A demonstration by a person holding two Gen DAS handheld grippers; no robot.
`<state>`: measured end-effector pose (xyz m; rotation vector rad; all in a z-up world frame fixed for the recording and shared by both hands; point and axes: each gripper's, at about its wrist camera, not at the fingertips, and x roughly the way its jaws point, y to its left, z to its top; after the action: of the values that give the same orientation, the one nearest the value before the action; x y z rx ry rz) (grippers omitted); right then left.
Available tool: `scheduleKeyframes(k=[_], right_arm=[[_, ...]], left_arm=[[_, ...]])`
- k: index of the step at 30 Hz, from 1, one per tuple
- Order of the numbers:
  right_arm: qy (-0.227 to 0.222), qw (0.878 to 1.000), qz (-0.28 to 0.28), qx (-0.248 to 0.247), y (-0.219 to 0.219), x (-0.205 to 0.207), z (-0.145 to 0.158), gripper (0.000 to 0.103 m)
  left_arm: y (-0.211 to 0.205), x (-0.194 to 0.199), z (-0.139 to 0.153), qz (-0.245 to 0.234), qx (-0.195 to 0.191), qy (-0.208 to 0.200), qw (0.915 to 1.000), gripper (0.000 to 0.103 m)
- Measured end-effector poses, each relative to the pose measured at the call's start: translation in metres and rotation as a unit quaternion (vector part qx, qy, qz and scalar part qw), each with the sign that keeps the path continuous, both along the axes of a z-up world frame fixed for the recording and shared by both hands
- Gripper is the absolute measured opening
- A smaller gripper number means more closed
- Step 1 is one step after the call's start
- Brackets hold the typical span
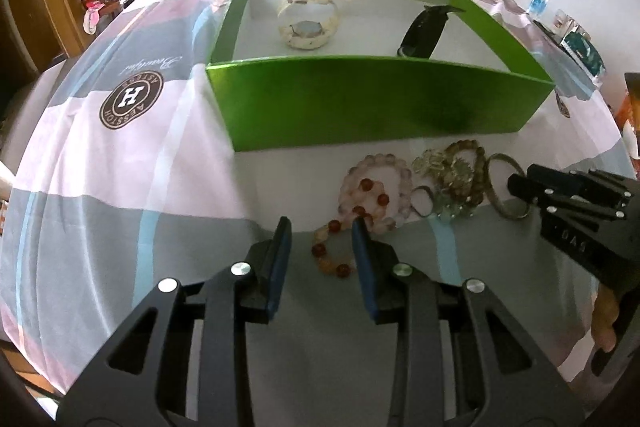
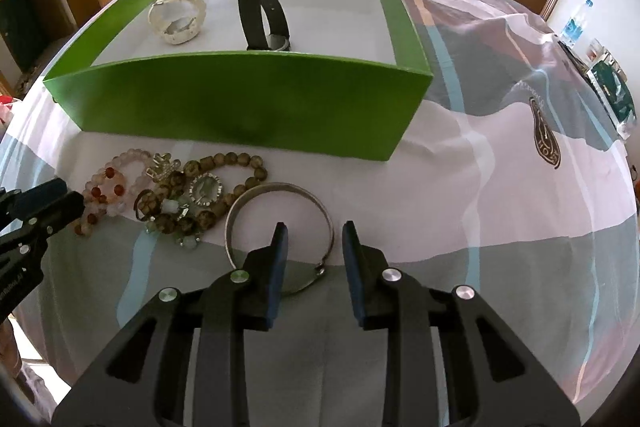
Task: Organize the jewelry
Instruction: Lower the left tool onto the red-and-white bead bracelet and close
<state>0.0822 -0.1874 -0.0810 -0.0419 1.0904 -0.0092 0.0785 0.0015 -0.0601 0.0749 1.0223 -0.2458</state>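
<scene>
Here right hand-held gripper (image 2: 314, 241) spread, straddling silver bangle (image 2: 280, 223) rim; left hand-held gripper (image 1: 322, 239) spread over beaded bracelet (image 1: 334, 259).

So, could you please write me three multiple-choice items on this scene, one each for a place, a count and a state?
1. Where does the black watch lie?
A in the green box
B on the cloth
C in a tool

2. How many watches are in the box?
A one
B two
C four

3. The silver bangle is:
A lifted
B in the box
C flat on the cloth

Key:
1 A, it stands inside the walls.
2 B, the black one and a white watch.
3 C, it lies by the bead pile, the right tool over its near rim.
</scene>
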Motion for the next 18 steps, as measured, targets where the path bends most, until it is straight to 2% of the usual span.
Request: scheduleKeyframes(k=[8, 12, 13, 15, 17, 18], right_arm=[[-0.008, 1.000, 0.003, 0.002, 0.002, -0.002, 0.003, 0.028], [-0.006, 1.000, 0.001, 0.002, 0.002, -0.002, 0.002, 0.028], [-0.006, 1.000, 0.001, 0.002, 0.002, -0.002, 0.002, 0.028], [-0.006, 1.000, 0.001, 0.001, 0.002, -0.003, 0.001, 0.028], [-0.006, 1.000, 0.001, 0.000, 0.003, -0.004, 0.001, 0.028], [-0.006, 1.000, 0.001, 0.000, 0.003, -0.004, 0.001, 0.028]], left_arm=[[-0.011, 0.006, 0.005, -0.013, -0.026, 0.007, 0.9996, 0.032], [-0.020, 0.009, 0.000, -0.025, -0.024, 0.015, 0.9993, 0.031], [-0.023, 0.010, -0.002, -0.030, -0.023, 0.017, 0.9991, 0.025], [-0.026, 0.010, -0.004, -0.032, -0.020, 0.013, 0.9992, 0.024], [-0.025, 0.009, -0.002, -0.032, -0.028, 0.012, 0.9990, 0.008], [-0.023, 0.008, 0.001, -0.030, -0.031, 0.007, 0.9990, 0.008]])
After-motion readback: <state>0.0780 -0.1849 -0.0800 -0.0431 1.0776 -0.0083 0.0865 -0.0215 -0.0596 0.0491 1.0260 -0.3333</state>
